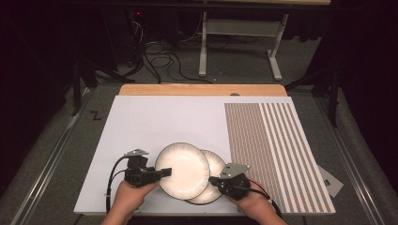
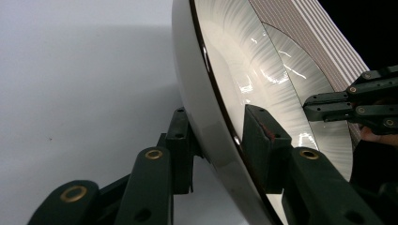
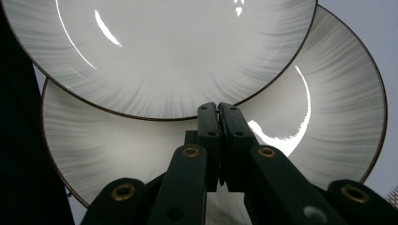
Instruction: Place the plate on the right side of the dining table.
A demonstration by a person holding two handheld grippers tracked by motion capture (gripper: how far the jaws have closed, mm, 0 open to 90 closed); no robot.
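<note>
Two white plates with grey-streaked rims and a thin dark edge overlap near the table's front. The upper plate (image 1: 182, 169) (image 2: 225, 70) (image 3: 164, 51) is tilted and raised over the lower plate (image 1: 215, 164) (image 2: 300, 84) (image 3: 338, 122), which lies flat. My left gripper (image 1: 165, 172) (image 2: 218, 129) is shut on the upper plate's left rim, one jaw under it and one on its face. At the lower plate's right side, my right gripper (image 1: 213, 180) (image 3: 218, 110) (image 2: 312, 105) has its jaws pressed together just above the plate, with nothing between them.
The plates are on a white board (image 1: 155, 122) that covers most of the table. A brown-and-white striped mat (image 1: 272, 150) takes up its right part. A strip of wooden tabletop (image 1: 202, 90) shows at the far edge. A small grey tag (image 1: 331, 182) lies off the board at the right.
</note>
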